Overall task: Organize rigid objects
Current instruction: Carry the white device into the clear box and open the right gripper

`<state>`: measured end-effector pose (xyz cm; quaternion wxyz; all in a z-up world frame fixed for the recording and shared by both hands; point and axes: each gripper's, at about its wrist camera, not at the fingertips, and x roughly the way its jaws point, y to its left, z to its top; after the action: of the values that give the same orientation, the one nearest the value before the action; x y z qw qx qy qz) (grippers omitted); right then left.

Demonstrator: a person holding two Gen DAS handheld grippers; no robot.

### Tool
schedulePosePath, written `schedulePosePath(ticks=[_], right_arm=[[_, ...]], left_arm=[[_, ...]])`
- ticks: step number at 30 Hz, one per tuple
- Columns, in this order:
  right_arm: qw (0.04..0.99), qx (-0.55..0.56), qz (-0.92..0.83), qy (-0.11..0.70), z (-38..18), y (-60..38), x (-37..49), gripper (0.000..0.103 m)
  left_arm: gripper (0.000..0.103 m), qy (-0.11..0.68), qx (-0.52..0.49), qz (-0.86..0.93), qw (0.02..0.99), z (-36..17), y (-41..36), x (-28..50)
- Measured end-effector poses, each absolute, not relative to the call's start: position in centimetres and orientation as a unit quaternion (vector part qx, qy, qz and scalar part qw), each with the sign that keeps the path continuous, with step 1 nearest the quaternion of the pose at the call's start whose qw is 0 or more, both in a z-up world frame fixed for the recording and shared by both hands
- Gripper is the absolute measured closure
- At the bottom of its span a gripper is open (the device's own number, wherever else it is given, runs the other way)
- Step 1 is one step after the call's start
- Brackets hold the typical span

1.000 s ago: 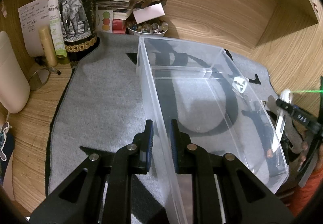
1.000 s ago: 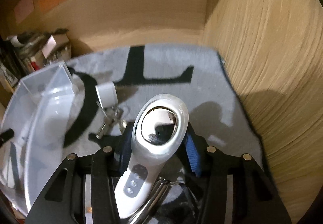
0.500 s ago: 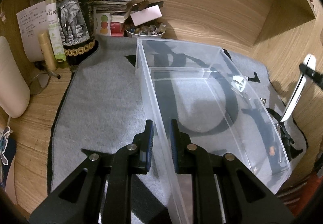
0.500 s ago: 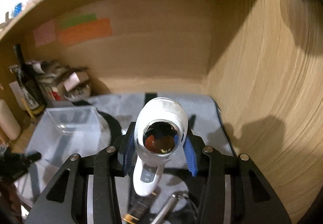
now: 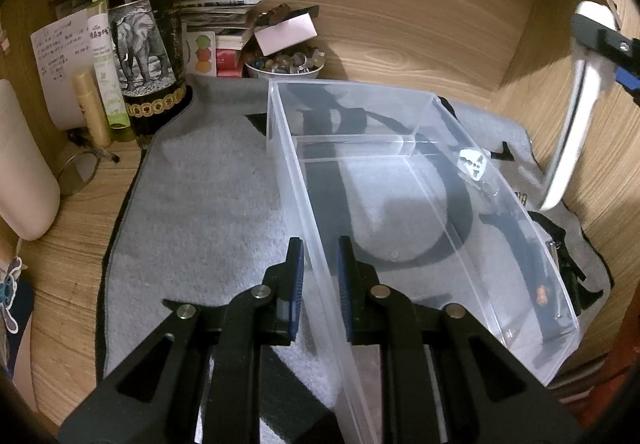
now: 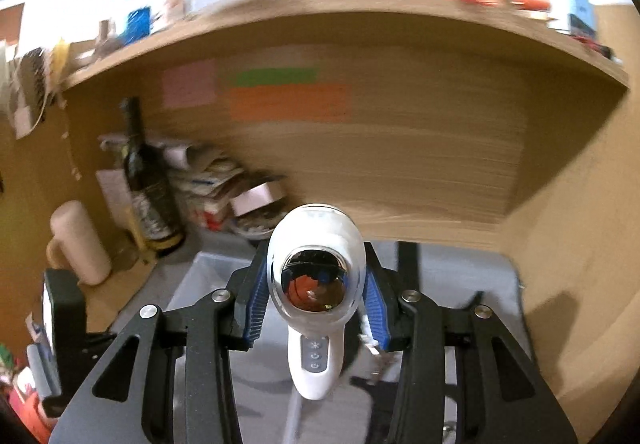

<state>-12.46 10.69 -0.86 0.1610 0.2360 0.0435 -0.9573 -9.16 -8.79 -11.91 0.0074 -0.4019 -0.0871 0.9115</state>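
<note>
Two grippers on the go here: the left gripper has its jaws straddling the near-left wall of the clear plastic bin, nearly pinching it, steadying it on the grey mat that covers the worktop. Bin looks empty so far. Over on the right, the right gripper has its jaws clamped on a white handheld device with a shiny round face, held up in the air right of the bin. I'd say we're mid-carry; next up is swinging it over the bin, lowering, and letting go gently.
</note>
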Motion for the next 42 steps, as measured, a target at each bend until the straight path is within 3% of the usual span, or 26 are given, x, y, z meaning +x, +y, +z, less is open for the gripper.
schedulePosePath(ticks=[28,42], right_arm=[[0.242,0.412,-0.865,0.154,-10.0,1.8,-16.8,0.064],[0.217,0.369,-0.892,0.146,-7.9,4.9,-14.6,0.061]], left_arm=[[0.084,-0.090,-0.401,0.912,0.010,-11.9,-8.6,-9.3],[0.084,-0.090,-0.401,0.911,0.011,-12.0,-8.4,-9.4]])
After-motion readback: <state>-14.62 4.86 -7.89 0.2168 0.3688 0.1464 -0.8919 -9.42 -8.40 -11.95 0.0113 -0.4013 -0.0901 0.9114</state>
